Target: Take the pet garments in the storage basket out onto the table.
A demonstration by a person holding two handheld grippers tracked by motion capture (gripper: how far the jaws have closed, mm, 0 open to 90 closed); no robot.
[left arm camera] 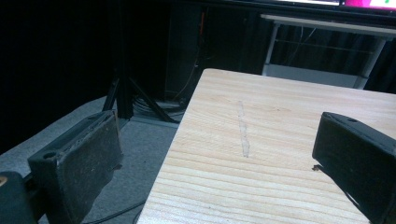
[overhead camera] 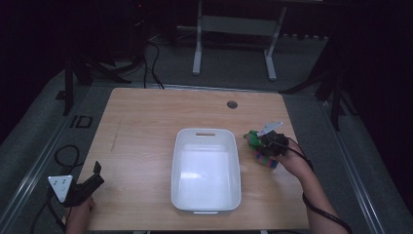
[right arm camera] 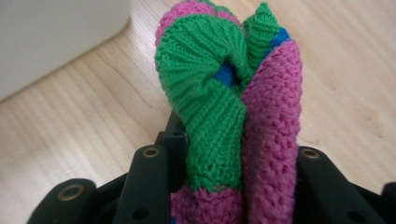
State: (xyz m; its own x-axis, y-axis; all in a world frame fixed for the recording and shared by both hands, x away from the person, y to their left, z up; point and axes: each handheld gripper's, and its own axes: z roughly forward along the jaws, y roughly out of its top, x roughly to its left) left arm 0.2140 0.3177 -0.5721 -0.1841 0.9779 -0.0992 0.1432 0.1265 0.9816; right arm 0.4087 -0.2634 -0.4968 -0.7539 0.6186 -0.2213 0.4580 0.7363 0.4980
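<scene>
Dark walls and grey carpet ring a pale wooden table (overhead camera: 141,146) that takes up the middle of the high view, with a white metal stand (overhead camera: 234,39) behind it at the upper centre. At the centre of the frame a white plastic bin (overhead camera: 180,161) sits on the wood, long side running away from me, nothing visible inside. Just right of the bin, the right gripper (overhead camera: 265,142) is clenched on a knitted cloth (overhead camera: 253,139) in green, magenta and blue. In the right gripper view the cloth (right arm camera: 233,107) is bunched and stands up between the 2 black jaws, squeezed from both sides, with the bin's white wall (right arm camera: 56,37) in the upper left and bare wood beyond. More of the knit (overhead camera: 268,161) shows beneath the hand, on or just over the tabletop. At the lower left of the high view, the left gripper (overhead camera: 95,178) hangs over the table's near corner, released; in its own view the 2 jaws stand wide apart over the table edge (left arm camera: 187,154) with nothing between them.
</scene>
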